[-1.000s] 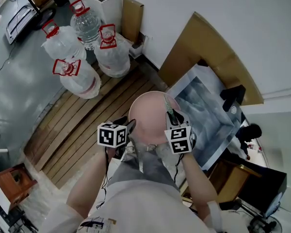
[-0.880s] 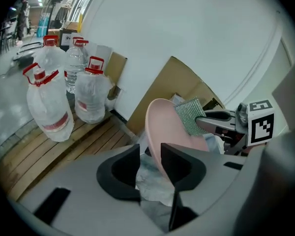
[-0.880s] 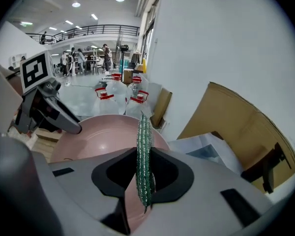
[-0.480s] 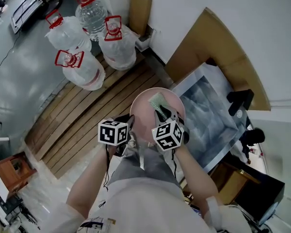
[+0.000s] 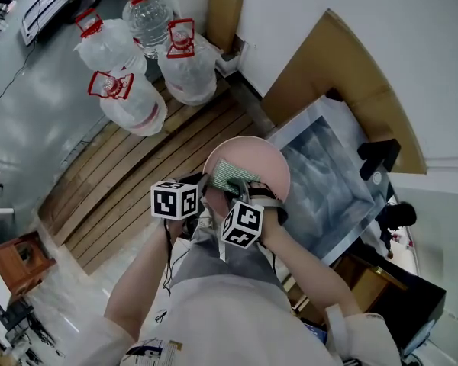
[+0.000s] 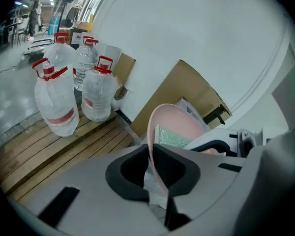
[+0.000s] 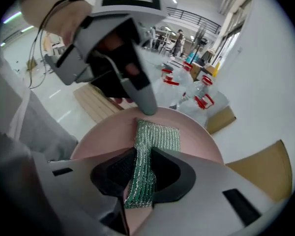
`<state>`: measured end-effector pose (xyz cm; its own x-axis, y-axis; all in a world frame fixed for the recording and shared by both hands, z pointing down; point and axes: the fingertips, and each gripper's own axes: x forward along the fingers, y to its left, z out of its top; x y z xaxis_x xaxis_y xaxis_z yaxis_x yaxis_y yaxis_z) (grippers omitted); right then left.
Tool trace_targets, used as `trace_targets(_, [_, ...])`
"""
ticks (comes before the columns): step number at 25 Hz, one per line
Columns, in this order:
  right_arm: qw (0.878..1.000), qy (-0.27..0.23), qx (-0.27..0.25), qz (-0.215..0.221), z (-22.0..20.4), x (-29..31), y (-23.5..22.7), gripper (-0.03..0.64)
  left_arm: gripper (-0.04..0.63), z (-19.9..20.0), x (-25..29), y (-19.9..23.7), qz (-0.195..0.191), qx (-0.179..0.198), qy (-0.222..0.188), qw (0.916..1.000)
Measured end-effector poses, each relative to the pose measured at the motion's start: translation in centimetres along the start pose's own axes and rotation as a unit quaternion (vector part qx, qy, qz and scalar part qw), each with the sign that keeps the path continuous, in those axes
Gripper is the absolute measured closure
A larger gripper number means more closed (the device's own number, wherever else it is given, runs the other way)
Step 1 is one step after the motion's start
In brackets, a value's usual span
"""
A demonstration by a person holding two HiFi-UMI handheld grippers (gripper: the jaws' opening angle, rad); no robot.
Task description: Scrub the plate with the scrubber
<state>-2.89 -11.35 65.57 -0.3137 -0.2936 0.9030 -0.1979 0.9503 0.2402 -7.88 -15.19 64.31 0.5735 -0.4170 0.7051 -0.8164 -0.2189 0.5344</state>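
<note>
1. Left gripper view: the left hand-held gripper (image 6: 150,151) is clenched on the near rim of the plate (image 6: 179,124). Its jaws have just been closing, with the rim between them.
2. Right gripper view: the right hand-held gripper (image 7: 143,157) is grasping the scrubber (image 7: 160,135) by its near end. The free end lies flat on the plate's face, just beside the left gripper's tip.
3. The plate is held in the air, tilted, in front of the person. No bench is under it.
4. Below and beyond it lie wooden slats (image 5: 122,181), then water bottles (image 5: 130,105), and cardboard (image 5: 328,75) leaning on the wall.
5. Risk: the plate hangs from one rim pinch. Scrubbing pressure applied away from that pinch could lever the rim out of the jaws and drop the plate onto the slats.
6. Risk: only the scrubber's end is gripped, so drag across the face could fold it or pull it free.
7. Risk: a stroke toward the held rim could strike the left gripper and jar its hold.
</note>
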Motion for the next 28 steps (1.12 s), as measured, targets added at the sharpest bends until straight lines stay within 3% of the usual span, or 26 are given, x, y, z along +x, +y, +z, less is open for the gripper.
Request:
trace_targets(3, [0.998,-0.006,-0.030,0.048,-0.2,-0.9,3.1,0.492,0.561,0.2,0.0,0.2,0.008,-0.006,-0.005,0.9999])
trace_targets(6, [0.995,-0.025,-0.030,0.094,-0.9,-2.4,5.5,0.491,0.565,0.5,0.0,0.2,0.012,0.001,-0.006,0.9999])
trace_targets(11, [0.991,-0.019,-0.025,0.133,-4.4,-5.0,7.8,0.491,0.566,0.6,0.0,0.2,0.013,0.008,0.001,0.9999])
trace_targets(14, [0.992,0.010,-0.002,0.122,-7.2,-6.0,6.6,0.491,0.566,0.6,0.0,0.2,0.012,0.012,0.004,0.9999])
trace_targets(19, [0.996,0.056,0.005,0.065,-9.4,-5.1,2.9,0.491,0.566,0.8,0.0,-0.2,0.008,0.024,0.010,0.9996])
trace_targets(25, [0.996,0.033,0.084,0.013,-8.3,-3.0,-2.7,0.489,0.566,0.5,0.2,-0.3,0.004,0.027,0.015,0.9995])
trace_targets(28, [0.990,-0.001,0.141,0.010,-6.4,-1.9,-5.5,0.486,0.565,0.6,0.2,-0.3,0.003,0.032,0.013,0.9994])
